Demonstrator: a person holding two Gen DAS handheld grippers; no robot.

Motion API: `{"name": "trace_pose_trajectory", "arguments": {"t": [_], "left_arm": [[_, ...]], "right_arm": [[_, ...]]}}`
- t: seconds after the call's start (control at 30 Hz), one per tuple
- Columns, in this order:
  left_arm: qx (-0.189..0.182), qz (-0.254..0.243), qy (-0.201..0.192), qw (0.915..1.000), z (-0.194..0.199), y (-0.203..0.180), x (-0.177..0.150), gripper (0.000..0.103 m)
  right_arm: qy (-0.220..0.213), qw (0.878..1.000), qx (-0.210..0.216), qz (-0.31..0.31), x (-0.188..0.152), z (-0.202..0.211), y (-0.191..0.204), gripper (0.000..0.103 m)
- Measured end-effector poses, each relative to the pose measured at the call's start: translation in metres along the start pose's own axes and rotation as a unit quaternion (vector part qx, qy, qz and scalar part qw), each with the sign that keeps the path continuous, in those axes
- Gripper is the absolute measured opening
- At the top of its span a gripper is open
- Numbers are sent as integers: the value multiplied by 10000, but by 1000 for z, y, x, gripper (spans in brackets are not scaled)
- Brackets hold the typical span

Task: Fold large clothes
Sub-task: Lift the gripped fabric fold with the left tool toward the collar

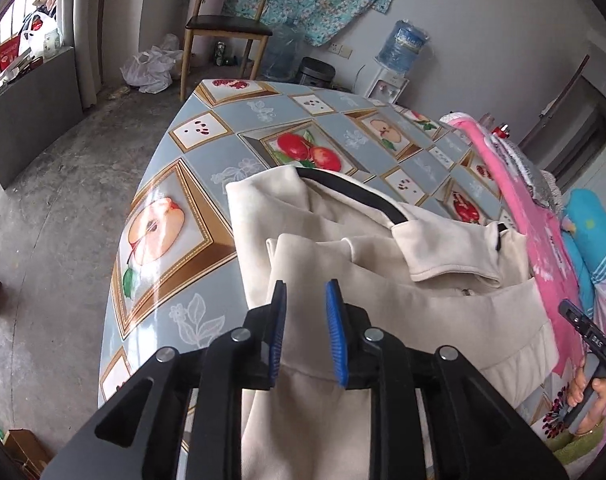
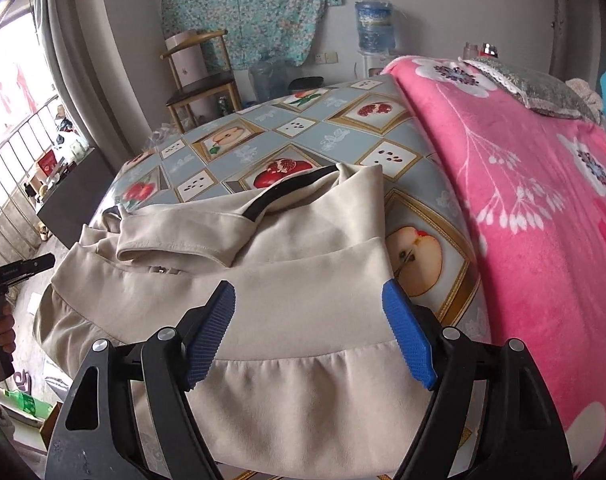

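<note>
Over at nine o'clock the worktop (image 1: 207, 152) drops straight off to bare concrete floor (image 1: 55, 208), and that is the first worry here: the cream garment (image 1: 343, 264) lies close to that edge, its near hem spilling over the front at six o'clock. One careless tug and the whole thing slides down.

The left tool (image 1: 305, 334) hovers over the garment's left flank with its jaws open only a narrow slit, nothing between them, pads clear of the cloth. If it bites from here it may catch just the top layer, and the fold comes apart underneath.

In the middle a sleeve (image 2: 175, 240) lies folded across the chest, cuff loose, with the black-edged collar (image 2: 291, 192) at twelve o'clock. Lifting the hem too fast could flip that sleeve back out.

The right tool (image 2: 309, 332) stands spread wide above the gathered hem band, empty, nothing held. With jaws that wide it could scoop a thick bunch and crease the skirt unevenly.

At three o'clock the pink blanket (image 2: 535, 208) crowds the worktop's right side, just beside the garment; a stray pinch there drags blanket in with it.
</note>
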State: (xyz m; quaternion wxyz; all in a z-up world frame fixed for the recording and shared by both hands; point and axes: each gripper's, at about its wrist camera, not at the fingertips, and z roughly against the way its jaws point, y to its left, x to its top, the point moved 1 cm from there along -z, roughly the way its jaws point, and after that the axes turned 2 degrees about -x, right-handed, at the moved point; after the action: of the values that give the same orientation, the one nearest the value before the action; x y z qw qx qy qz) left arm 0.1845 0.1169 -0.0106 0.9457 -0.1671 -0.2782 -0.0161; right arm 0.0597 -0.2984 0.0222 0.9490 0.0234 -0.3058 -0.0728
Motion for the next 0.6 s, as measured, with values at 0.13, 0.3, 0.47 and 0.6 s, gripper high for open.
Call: {"name": "trace_pose_trajectory", "arguments": {"t": [0.13,0.3,0.47,0.6], "left_arm": [[318,-156,189,9992,-32,0,15,28],[167,-40,299,9994,-41,9,12,28],[-583,-310,-196,9976,-2,-4,-2,27],[-858,-580,39,9946,-5,-16,-13,27]], "right_arm": [[110,9999,78,-25,-7,-6,3,73],[203,9997,104,-92,-13,-11,1,73],[244,9996,72,-131,-13,-14,-1,73],[269,9995,50,-126,-12,-17,1,73]]}}
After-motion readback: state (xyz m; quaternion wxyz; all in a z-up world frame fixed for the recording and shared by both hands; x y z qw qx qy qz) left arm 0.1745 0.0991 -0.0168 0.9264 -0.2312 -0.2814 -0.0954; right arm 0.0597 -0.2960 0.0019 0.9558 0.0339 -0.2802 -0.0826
